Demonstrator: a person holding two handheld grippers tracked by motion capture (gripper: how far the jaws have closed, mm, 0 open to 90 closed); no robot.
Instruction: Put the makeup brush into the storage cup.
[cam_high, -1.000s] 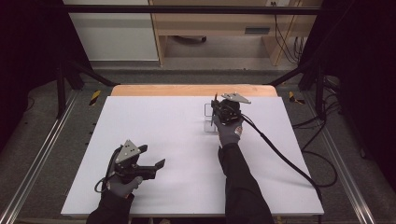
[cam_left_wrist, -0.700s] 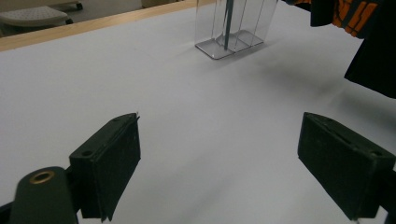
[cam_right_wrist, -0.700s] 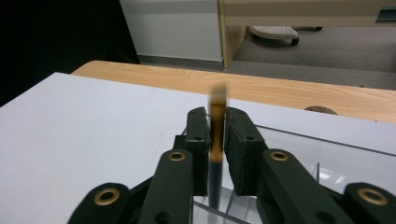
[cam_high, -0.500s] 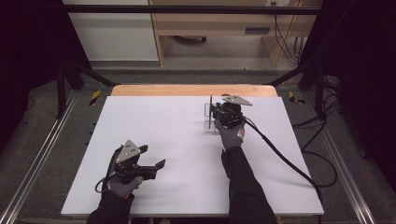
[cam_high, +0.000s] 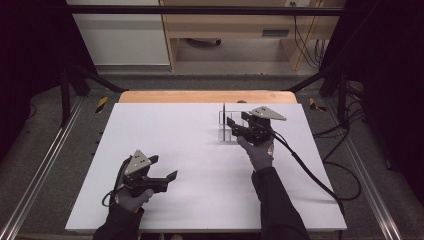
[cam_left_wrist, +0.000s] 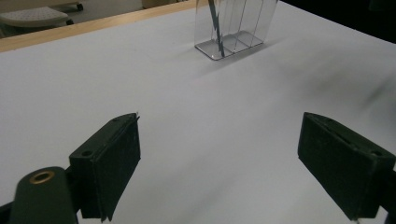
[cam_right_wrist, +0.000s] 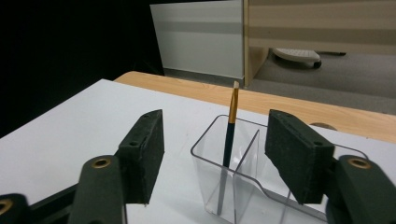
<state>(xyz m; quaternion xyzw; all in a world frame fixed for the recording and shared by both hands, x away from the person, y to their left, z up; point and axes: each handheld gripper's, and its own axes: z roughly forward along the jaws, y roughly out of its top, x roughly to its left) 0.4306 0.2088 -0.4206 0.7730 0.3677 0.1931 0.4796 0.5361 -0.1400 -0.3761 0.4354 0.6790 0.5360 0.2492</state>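
The right tool (cam_high: 239, 125), jaws just opening and empty, reaches forward; the left tool (cam_high: 162, 168) rests wide open.

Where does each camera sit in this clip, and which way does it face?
High view: above the person's side, facing forward and down on the white table; both forearms, left claw, right claw.
Left gripper view: rides the left claw, looking across the table at the clear holder; its jaws stand open.
Right gripper view: rides the right claw, close over the holder; its jaws have just been opening, off the brush.
Shared: all three show holder and brush.
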